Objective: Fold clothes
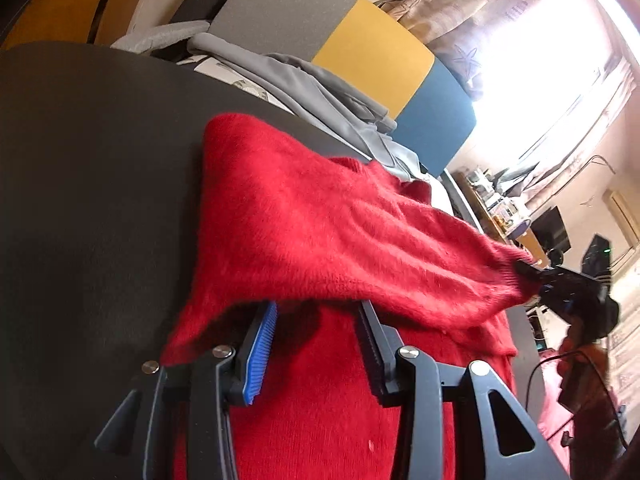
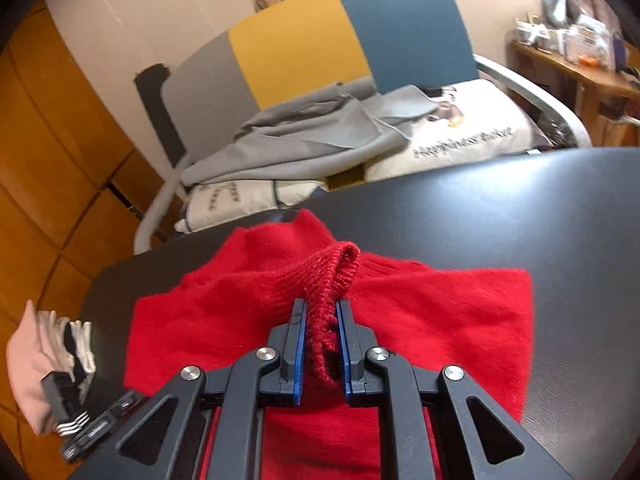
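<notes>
- Left wrist view: the left hand-held gripper (image 1: 316, 320) stands half open, its tips hidden under a stretched sleeve of the red sweater (image 1: 304, 216); the sleeve runs lengthwise toward the right hand-held gripper (image 1: 532, 276).
- Right wrist view: the right hand-held gripper (image 2: 322, 308) is pinched on the sleeve cuff (image 2: 332, 272); the sweater lies flat on the tabletop (image 2: 520, 200), collar toward the far edge.

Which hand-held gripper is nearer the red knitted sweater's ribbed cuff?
Right. The right hand-held gripper pinches the ribbed cuff; the left hand-held gripper sits further back under the sleeve.

We see the dark table (image 2: 520, 208) carrying a red sweater (image 2: 440, 320), spread flat toward the table's near edge, its collar end nearest the table's far rim; the table's right side shows bare.
</notes>
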### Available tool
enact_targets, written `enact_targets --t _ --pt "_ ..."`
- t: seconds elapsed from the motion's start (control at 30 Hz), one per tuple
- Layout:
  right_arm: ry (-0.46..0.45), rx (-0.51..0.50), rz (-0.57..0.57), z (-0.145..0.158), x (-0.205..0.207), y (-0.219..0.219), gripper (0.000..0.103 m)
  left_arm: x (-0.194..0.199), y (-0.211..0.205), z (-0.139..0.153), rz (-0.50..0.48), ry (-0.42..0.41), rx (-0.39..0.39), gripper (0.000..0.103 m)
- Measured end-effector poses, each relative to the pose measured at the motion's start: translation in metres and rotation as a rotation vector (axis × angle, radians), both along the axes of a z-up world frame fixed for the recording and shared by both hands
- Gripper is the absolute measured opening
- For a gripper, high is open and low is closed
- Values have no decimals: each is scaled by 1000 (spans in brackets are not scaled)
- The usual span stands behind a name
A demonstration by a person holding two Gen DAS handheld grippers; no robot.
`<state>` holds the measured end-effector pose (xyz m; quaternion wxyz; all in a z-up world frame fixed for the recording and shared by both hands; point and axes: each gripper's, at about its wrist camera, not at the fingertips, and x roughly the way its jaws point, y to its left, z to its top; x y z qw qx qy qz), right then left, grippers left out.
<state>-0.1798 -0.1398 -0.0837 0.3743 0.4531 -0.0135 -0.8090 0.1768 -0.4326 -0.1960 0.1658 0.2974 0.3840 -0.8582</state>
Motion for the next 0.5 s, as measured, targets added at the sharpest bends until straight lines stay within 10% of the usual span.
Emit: enact_targets --t 0.3,0.5 --pt "-68 43 -59 -34 -11 33 14 25 -8 3 55 30 20 44" --pt "-98 36 -67 -41 -14 40 14 4 5 37 -9 3 -174 44"
